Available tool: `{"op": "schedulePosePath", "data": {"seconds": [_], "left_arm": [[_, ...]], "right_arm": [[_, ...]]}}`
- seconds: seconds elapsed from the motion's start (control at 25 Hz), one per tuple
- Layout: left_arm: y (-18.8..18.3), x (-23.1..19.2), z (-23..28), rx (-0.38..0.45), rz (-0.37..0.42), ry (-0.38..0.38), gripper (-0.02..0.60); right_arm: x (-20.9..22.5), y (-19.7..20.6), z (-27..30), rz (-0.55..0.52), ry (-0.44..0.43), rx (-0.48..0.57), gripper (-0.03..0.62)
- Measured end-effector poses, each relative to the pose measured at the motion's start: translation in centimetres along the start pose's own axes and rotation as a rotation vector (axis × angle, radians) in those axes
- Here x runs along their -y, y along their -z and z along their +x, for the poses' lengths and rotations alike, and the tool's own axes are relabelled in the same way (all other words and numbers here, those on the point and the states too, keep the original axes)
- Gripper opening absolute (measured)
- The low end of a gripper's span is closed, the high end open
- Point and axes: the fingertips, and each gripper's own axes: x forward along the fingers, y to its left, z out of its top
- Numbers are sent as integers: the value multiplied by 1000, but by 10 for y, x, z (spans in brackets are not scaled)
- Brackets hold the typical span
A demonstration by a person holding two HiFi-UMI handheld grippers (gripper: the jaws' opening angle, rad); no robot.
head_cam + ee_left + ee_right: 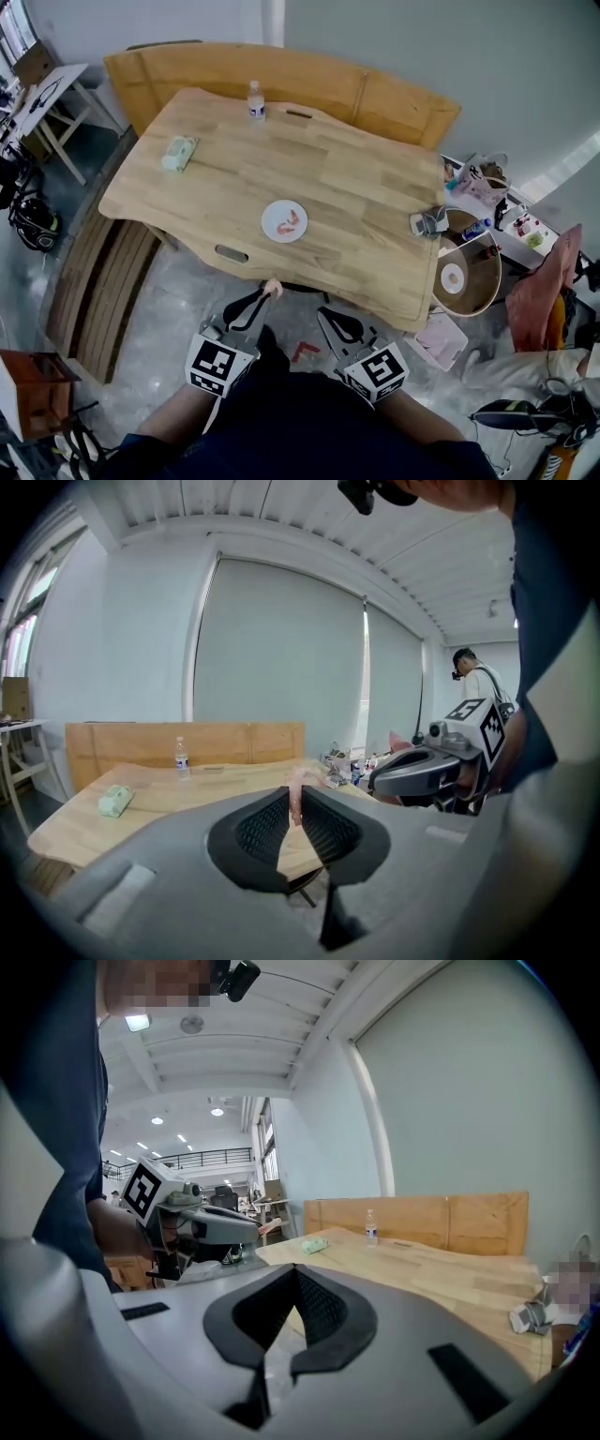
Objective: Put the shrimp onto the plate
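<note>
A white plate point(284, 221) lies on the wooden table point(356, 187) toward its near edge, with pink shrimp point(292, 221) on it. My left gripper point(266, 293) hovers just off the table's near edge, short of the plate, shut on a pale pink shrimp point(272, 286). In the left gripper view the shrimp point(296, 793) stands pinched between the black pads. My right gripper point(323, 317) hangs beside it, to the right and nearer the body, shut with nothing in it. The right gripper view shows its jaws closed together point(292, 1277), and the left gripper point(202, 1227) off to the left.
A water bottle point(256, 101) stands at the table's far edge and a green packet point(178, 154) lies at far left. A small grey device point(428, 223) sits at the right edge. A wooden bench point(281, 80) runs behind; a round stool point(464, 274) and clutter stand at right.
</note>
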Motion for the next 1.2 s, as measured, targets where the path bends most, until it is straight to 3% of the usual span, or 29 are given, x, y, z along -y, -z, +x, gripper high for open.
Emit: {"op": "schedulePosePath", "data": {"seconds": [0.56,1.2], "left_arm": [[-11,-98,56,-20,33,126,45],[2,-119,145,-65,7,48,44]], "right_arm": [[46,-38,94,27,129,10,9],[117,-54,122,23,6,2,9]]}}
